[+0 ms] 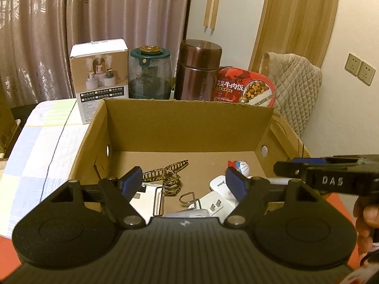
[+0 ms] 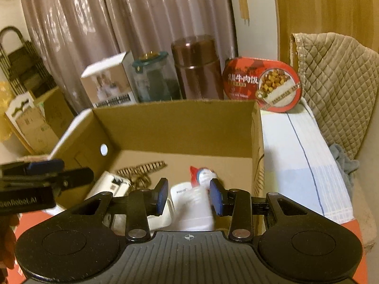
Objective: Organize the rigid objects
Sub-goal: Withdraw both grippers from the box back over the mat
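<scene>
My right tongs clamp a white bottle, long axis pointing away from me over the cardboard box; my left tongs gape, empty.

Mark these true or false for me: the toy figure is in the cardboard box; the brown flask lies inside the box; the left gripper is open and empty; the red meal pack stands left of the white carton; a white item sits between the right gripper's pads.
1. The toy figure is in the cardboard box. True.
2. The brown flask lies inside the box. False: it stands upright behind the box.
3. The left gripper is open and empty. True.
4. The red meal pack stands left of the white carton. False: it is at the right end of the row, beside the flask.
5. A white item sits between the right gripper's pads. True.
</scene>
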`<state>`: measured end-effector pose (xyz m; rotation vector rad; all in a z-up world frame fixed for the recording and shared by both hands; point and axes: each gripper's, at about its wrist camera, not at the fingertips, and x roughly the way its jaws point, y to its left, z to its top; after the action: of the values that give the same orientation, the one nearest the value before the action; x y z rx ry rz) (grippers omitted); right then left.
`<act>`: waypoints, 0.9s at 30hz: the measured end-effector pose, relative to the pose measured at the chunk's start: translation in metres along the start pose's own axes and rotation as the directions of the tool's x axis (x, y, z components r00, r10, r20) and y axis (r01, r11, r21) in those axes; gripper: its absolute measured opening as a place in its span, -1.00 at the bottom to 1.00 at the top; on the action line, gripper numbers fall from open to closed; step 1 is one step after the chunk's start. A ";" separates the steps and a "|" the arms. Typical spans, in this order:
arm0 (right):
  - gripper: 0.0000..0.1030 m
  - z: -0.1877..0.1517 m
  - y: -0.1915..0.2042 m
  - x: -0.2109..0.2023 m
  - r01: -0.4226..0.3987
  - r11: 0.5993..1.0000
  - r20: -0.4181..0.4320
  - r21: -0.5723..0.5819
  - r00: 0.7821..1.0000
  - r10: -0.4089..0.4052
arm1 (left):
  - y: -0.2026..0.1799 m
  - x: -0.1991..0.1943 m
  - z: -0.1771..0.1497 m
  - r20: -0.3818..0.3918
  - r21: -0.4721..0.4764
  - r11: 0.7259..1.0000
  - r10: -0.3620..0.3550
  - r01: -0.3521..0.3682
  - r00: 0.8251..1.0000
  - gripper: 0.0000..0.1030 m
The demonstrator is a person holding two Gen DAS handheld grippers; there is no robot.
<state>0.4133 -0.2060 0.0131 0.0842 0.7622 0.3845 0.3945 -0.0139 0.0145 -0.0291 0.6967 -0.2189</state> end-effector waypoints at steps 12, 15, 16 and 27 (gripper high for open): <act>0.05 0.002 -0.003 -0.050 0.028 0.999 0.042 -0.014 0.999 -0.028 | -0.001 -0.038 -0.008 0.019 -0.017 0.999 0.032 -0.031 0.999 0.63; 0.15 -0.001 0.002 -0.068 0.039 0.999 0.043 -0.026 0.998 -0.038 | -0.003 -0.058 -0.008 0.028 -0.023 0.999 0.042 -0.041 0.999 0.73; 0.18 -0.002 0.004 -0.074 0.041 0.999 0.044 -0.027 0.998 -0.040 | -0.004 -0.065 -0.008 0.032 -0.027 0.999 0.045 -0.044 0.998 0.77; 0.44 -0.034 0.028 -0.149 0.029 0.999 0.032 -0.017 0.999 -0.029 | -0.016 -0.148 -0.029 0.069 -0.035 0.994 0.106 -0.104 0.992 0.97</act>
<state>0.2839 -0.2375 0.0923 0.0624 0.7273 0.3616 0.2629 0.0029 0.0873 -0.0302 0.6292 -0.1057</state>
